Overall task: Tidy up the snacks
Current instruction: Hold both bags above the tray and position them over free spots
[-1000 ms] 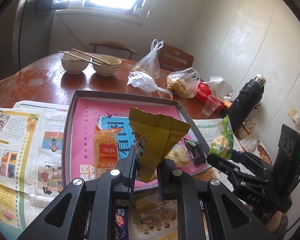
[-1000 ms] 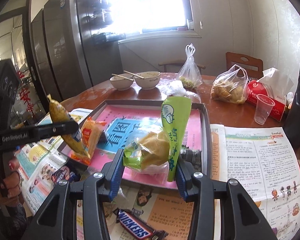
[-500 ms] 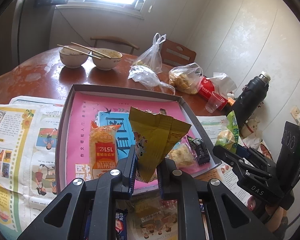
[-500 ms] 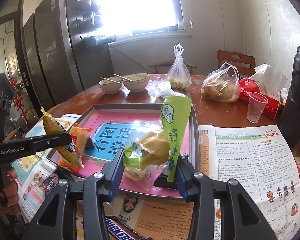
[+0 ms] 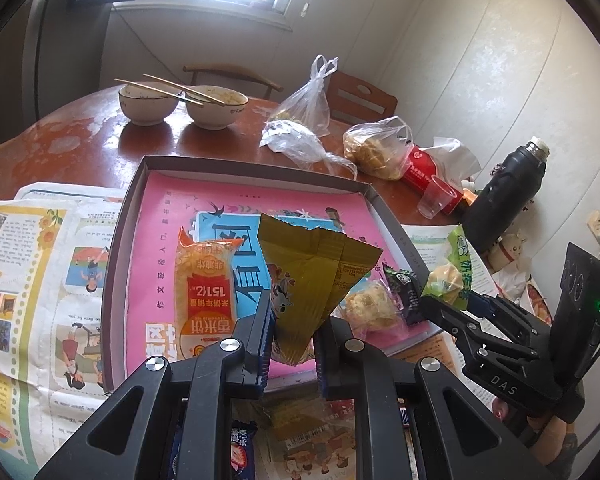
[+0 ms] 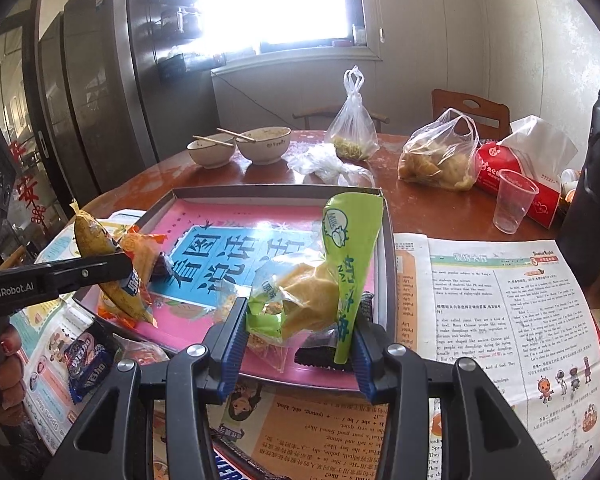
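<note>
In the left wrist view my left gripper (image 5: 294, 314) is shut on a gold-yellow snack packet (image 5: 312, 268), held upright over the near edge of the grey tray (image 5: 130, 208) lined with pink paper. An orange rice-cracker packet (image 5: 204, 280), a clear pastry pack (image 5: 368, 304) and a small black packet (image 5: 404, 292) lie in the tray. In the right wrist view my right gripper (image 6: 300, 316) is shut on a green-and-clear pastry packet (image 6: 320, 292) above the tray's near right corner (image 6: 388, 248). The left gripper (image 6: 118, 266) shows at the left with its yellow packet (image 6: 96, 248).
Newspapers (image 6: 500, 300) cover the table's near side, with a blue-wrapped snack (image 6: 86, 364) and a Snickers bar (image 6: 232, 466) on them. Behind the tray stand two bowls with chopsticks (image 5: 180, 100), plastic bags (image 5: 376, 148), a red tissue pack (image 6: 516, 176), a plastic cup (image 6: 514, 200) and a black flask (image 5: 508, 196).
Both views have drifted only slightly. Each gripper still holds its packet in the same way.
</note>
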Demonstrator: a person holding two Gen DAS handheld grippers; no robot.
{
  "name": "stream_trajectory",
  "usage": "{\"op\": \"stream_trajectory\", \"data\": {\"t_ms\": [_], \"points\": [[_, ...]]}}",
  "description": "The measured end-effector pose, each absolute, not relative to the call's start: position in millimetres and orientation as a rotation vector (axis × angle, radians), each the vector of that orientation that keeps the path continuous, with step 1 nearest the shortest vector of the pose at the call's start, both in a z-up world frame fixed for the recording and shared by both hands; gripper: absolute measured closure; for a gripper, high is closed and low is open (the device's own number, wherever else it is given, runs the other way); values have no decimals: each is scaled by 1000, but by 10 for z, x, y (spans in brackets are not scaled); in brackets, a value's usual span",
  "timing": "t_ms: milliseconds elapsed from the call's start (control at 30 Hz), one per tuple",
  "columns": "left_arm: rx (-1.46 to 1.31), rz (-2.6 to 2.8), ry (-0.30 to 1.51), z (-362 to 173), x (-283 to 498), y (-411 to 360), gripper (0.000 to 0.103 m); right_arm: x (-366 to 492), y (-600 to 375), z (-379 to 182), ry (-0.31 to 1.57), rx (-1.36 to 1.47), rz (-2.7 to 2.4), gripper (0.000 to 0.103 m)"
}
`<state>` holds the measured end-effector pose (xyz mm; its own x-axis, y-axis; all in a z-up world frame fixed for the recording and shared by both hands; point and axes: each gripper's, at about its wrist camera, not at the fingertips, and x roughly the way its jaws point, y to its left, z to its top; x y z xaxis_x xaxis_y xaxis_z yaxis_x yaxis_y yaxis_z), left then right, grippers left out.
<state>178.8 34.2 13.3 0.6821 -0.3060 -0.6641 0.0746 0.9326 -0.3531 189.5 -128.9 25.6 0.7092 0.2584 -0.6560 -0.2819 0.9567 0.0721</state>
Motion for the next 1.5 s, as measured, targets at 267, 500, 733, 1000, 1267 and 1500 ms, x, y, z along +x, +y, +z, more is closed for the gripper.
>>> {"op": "stream_trajectory", "data": {"t_ms": [267,500,733,1000,1267,1500], "points": [[-291,-200,812,72,1816,318,85,1921,-1246,185,746,-51,306,56],[-286,-194,813,55,1816,308,85,1945,-1212,118,762,-68,303,56],[-277,-182,823,35,1824,304,85,1951,-1132,41,779,-80,320,56],[-278,-176,828,10,1836,313,85,1928,-1081,25,781,-75,341,56],[-281,-173,834,-12,1849,321,85,1917,-978,-16,791,-53,390,56],[-281,-173,836,-22,1849,320,85,1904,-917,-31,782,-40,410,56]]}}
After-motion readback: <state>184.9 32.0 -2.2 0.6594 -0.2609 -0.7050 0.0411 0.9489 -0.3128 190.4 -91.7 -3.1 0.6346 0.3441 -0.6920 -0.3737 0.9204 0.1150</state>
